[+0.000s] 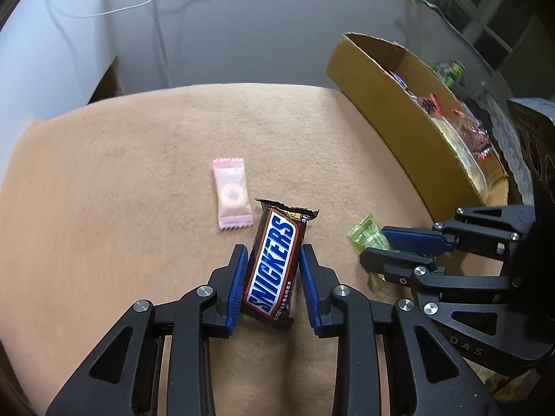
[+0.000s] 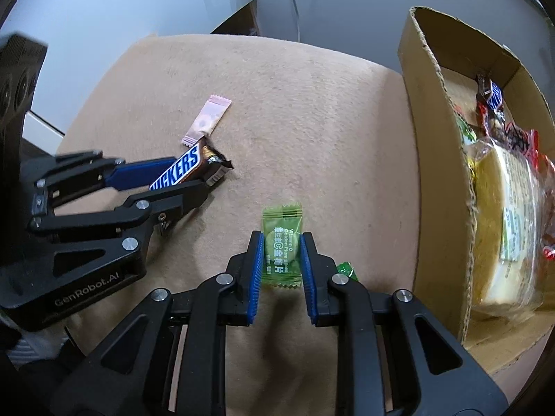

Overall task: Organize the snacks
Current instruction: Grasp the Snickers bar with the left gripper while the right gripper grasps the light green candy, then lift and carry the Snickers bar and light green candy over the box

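Note:
A Snickers bar (image 1: 274, 267) sits between the blue pads of my left gripper (image 1: 273, 249), which is shut on its sides. The right wrist view shows the same grip on the Snickers bar (image 2: 180, 168), its far end sticking out past the left gripper (image 2: 194, 173). My right gripper (image 2: 281, 237) is shut on a green candy packet (image 2: 281, 253), its pads pressing both edges. From the left wrist view that green packet (image 1: 364, 234) pokes out of the right gripper (image 1: 373, 242). A pink candy packet (image 1: 231, 194) lies loose just beyond the Snickers bar.
Everything rests on a tan cloth surface (image 1: 138, 173). An open cardboard box (image 2: 437, 173) stands at the right and holds several snacks, among them a wrapped yellow cake (image 2: 492, 228). A second small green wrapper (image 2: 347, 270) lies beside my right finger. Cables run along the wall behind.

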Motion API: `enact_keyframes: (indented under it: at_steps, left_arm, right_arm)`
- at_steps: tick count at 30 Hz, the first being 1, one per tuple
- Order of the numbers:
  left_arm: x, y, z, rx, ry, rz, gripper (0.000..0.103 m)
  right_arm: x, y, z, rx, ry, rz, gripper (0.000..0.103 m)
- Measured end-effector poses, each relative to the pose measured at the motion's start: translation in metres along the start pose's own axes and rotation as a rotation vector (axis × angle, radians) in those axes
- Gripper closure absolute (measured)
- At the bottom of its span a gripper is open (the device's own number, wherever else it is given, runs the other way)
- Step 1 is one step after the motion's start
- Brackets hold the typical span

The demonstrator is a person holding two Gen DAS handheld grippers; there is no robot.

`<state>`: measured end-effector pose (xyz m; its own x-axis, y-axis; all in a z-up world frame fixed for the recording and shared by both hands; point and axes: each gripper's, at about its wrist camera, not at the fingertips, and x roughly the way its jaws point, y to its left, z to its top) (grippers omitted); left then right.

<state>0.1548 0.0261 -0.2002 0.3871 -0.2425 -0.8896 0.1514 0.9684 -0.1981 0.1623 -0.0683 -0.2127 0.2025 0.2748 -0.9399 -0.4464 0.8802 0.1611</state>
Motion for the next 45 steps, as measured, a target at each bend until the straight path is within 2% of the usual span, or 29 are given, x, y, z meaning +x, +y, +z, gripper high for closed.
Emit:
enact_keyframes:
  at_steps: [6, 15, 25, 32, 35, 45]
  left_arm:
    - [-0.011, 0.006, -0.006, -0.067, -0.011, -0.002, 0.074]
    - [-0.037, -0.002, -0.008, -0.061, -0.060, 0.009, 0.074]
    - [-0.077, -0.027, 0.009, -0.002, -0.146, -0.016, 0.074]
    - [-0.090, -0.050, 0.029, 0.045, -0.195, -0.051, 0.074]
    - [-0.092, -0.060, 0.037, 0.068, -0.211, -0.053, 0.074]
    - [-0.087, -0.086, 0.059, 0.119, -0.224, -0.090, 0.074]
  right_arm:
    - [-0.014, -0.015, -0.003, 0.048, -0.030, 0.024, 0.082]
    - [-0.051, -0.024, -0.010, 0.087, -0.086, 0.024, 0.082]
    - [-0.108, -0.037, -0.009, 0.134, -0.187, 0.045, 0.082]
    - [-0.147, -0.054, -0.003, 0.159, -0.252, 0.021, 0.082]
    - [-0.148, -0.055, 0.003, 0.170, -0.271, 0.006, 0.082]
    - [-0.164, -0.092, 0.012, 0.200, -0.308, -0.060, 0.082]
